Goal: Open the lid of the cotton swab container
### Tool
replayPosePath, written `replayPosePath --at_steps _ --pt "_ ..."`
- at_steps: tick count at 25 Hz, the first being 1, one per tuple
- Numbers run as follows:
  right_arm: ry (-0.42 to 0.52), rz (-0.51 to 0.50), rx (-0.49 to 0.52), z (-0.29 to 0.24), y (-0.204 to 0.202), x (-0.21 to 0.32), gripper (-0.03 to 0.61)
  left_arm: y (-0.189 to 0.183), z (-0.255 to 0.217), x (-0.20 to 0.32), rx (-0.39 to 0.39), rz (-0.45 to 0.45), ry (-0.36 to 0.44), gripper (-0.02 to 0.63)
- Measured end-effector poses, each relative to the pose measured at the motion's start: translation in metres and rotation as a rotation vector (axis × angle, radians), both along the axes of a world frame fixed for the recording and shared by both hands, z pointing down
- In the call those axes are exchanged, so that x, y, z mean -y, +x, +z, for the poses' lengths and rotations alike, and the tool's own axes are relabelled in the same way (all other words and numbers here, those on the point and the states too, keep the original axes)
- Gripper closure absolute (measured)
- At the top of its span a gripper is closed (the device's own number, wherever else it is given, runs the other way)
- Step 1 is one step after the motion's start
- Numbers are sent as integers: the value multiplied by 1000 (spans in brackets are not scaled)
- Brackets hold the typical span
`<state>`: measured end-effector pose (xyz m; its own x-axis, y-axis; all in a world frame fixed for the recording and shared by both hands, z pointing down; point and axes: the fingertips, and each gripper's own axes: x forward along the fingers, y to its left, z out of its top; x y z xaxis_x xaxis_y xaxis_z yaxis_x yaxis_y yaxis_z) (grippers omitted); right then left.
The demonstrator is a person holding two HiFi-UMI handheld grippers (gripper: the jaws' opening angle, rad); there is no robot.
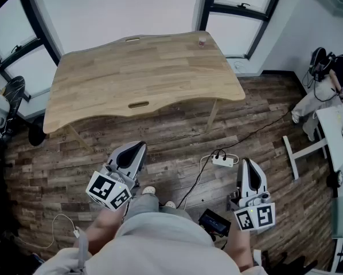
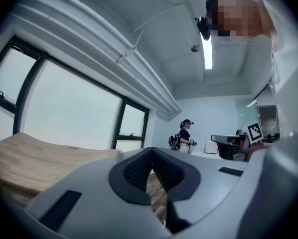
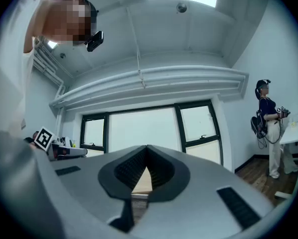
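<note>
Progress is nil so far: we stand well back from the desk, left tongs and right tongs both clenched on nothing, while what we take for the cotton swab container sits untouched near its far edge.

A small container stands at the far edge of the wooden table.

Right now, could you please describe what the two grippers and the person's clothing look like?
Both the left gripper and the right gripper have smooth light-grey shells tapering to a point, with ribbed black pads inside. Each carries a white cube printed with black square markers. The person wears a pale grey top.
</note>
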<state>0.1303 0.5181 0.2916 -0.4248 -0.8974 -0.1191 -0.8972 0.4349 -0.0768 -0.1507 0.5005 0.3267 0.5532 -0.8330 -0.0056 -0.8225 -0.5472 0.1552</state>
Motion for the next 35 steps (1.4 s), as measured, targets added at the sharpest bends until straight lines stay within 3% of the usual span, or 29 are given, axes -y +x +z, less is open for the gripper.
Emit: replayPosePath --at_steps 22,35 --pt "-2 -54 70 3 12 -15 558 14 1 -9 22 -19 3 600" --pt "-15 -35 48 8 9 24 558 14 4 46 -13 1 17 600"
